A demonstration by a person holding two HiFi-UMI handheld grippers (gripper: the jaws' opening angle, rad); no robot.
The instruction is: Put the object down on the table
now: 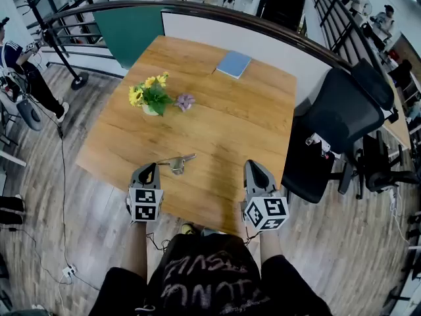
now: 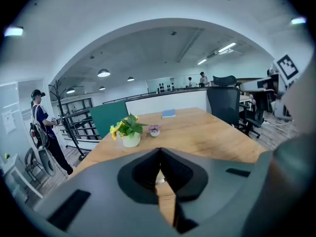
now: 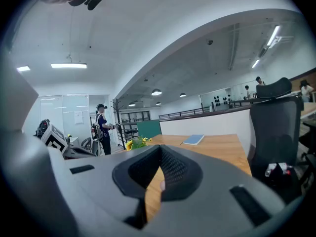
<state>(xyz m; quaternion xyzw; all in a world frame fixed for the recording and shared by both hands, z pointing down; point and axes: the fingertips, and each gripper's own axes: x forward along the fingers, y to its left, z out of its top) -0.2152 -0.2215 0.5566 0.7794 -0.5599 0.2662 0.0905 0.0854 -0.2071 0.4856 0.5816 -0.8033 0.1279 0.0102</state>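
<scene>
A small metal object [image 1: 177,164] with a thin silvery arm lies flat on the wooden table [image 1: 223,120], close to the near edge. My left gripper [image 1: 149,168] is just to its left and a little nearer to me, not touching it. In the left gripper view its jaws [image 2: 160,150] meet at the tips with nothing between them. My right gripper [image 1: 254,166] hangs over the near right part of the table, well away from the object. Its jaws [image 3: 160,148] also meet at the tips and hold nothing.
A white pot of yellow flowers [image 1: 150,97] and a small purple flower pot [image 1: 185,101] stand mid-table on the left. A blue book [image 1: 234,64] lies at the far side. A black office chair [image 1: 332,127] stands at the table's right. A person [image 1: 23,68] stands far left.
</scene>
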